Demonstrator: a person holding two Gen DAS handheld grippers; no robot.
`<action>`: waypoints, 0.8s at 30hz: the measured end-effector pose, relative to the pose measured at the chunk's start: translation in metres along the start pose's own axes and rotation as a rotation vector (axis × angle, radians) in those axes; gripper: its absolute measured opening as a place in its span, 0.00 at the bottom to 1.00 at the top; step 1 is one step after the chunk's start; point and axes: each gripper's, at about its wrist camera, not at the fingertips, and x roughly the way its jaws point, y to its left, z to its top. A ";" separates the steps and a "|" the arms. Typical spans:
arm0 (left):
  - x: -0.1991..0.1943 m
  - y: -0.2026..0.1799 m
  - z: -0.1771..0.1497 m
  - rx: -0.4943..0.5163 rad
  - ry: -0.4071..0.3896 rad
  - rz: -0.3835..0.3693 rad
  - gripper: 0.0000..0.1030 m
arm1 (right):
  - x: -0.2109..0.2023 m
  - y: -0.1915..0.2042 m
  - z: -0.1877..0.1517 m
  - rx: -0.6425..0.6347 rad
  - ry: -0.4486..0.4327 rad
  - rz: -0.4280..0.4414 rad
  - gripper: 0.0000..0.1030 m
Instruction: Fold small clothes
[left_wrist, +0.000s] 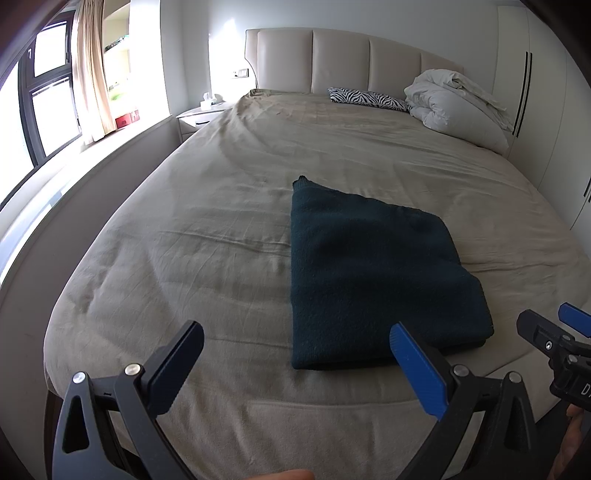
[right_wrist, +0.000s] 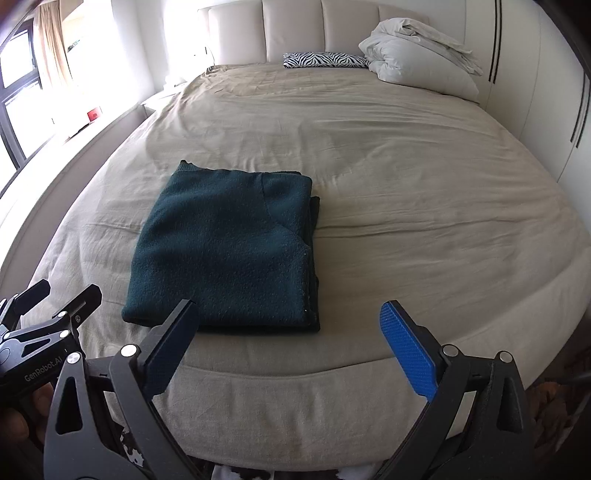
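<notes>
A dark teal fleece garment (left_wrist: 373, 273) lies folded into a flat rectangle on the beige bed sheet (left_wrist: 221, 221), near the foot of the bed. It also shows in the right wrist view (right_wrist: 229, 251). My left gripper (left_wrist: 295, 354) is open and empty, held above the bed's near edge just in front of the garment. My right gripper (right_wrist: 291, 332) is open and empty, also over the near edge, to the right of the left one. The right gripper's tip shows in the left wrist view (left_wrist: 546, 332), and the left gripper shows in the right wrist view (right_wrist: 48, 314).
A white duvet pile (left_wrist: 454, 103) and a zebra-print pillow (left_wrist: 369, 98) lie at the head of the bed by the padded headboard (left_wrist: 347, 62). A window (left_wrist: 44, 103) and ledge run along the left. White wardrobe doors (left_wrist: 546, 110) stand on the right.
</notes>
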 end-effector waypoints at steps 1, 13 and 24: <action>0.000 0.000 0.000 0.000 0.000 0.000 1.00 | 0.000 0.000 0.000 0.000 0.001 0.000 0.97; 0.000 -0.001 0.000 0.000 0.000 0.001 1.00 | 0.003 0.002 -0.002 0.000 0.009 0.004 0.97; 0.000 0.000 -0.001 0.001 0.000 0.000 1.00 | 0.003 0.001 -0.002 0.000 0.009 0.004 0.97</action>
